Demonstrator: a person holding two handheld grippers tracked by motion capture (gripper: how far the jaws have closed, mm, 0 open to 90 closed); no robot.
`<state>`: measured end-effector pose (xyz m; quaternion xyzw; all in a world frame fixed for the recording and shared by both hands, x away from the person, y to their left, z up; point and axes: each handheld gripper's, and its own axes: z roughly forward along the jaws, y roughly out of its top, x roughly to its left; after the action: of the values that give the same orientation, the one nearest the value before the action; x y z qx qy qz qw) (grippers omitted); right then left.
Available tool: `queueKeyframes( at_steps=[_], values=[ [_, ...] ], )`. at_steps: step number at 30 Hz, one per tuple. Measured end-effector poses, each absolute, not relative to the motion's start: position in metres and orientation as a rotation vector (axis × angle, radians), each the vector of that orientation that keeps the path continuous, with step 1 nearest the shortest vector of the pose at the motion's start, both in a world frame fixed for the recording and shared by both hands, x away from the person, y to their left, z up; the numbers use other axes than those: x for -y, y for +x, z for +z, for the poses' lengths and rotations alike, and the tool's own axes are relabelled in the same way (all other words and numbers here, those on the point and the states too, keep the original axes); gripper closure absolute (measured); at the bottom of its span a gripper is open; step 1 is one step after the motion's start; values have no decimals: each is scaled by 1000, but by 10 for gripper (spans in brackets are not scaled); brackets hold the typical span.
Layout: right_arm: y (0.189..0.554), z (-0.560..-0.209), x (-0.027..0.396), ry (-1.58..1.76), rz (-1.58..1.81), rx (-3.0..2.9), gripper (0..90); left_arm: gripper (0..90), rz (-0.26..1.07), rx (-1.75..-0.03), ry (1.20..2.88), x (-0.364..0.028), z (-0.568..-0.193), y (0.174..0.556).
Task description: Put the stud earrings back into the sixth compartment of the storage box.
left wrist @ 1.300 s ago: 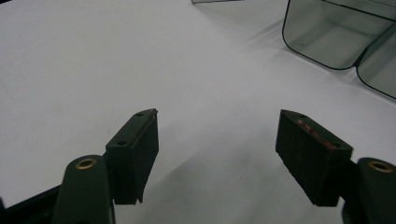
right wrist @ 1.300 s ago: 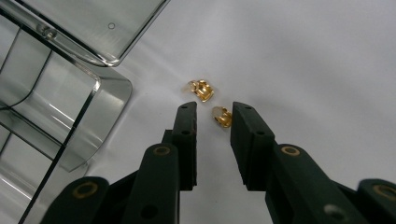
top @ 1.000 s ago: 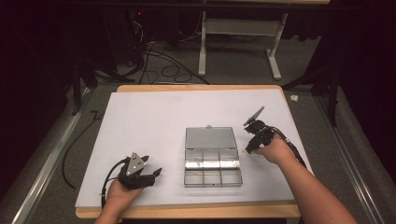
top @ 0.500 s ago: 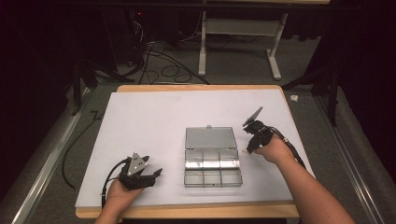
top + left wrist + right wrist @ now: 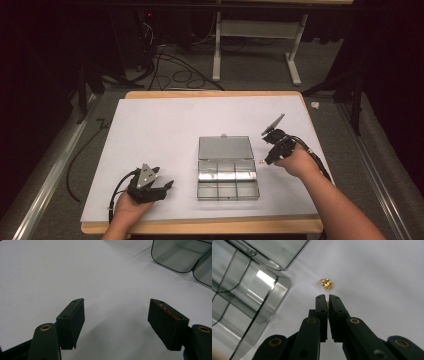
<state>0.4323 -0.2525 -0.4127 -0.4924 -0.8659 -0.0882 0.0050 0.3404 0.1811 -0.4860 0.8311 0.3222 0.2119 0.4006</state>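
One gold piece (image 5: pixel 326 284) beside clear box (image 5: pixel 227 170)

1. The small gold metal piece (image 5: pixel 326 283) is too blurred to identify.
2. The clear plastic compartment box (image 5: pixel 249 287) is cut off by the picture's left edge.
3. A gold glint between the right tool's (image 5: pixel 327 298) jaws is mostly hidden.

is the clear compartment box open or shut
Open. In the high view the clear compartment box has its lid folded back flat on the table, with the divided compartments uncovered.
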Motion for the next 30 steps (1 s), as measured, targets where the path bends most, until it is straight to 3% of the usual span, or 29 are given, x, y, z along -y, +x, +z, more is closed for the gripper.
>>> queueKeyframes(
  at_steps=[30],
  values=[
    [381,-389,252,-1495,-321,2732,873,303,538,-822,2096,-181,-486,340]
  ],
)
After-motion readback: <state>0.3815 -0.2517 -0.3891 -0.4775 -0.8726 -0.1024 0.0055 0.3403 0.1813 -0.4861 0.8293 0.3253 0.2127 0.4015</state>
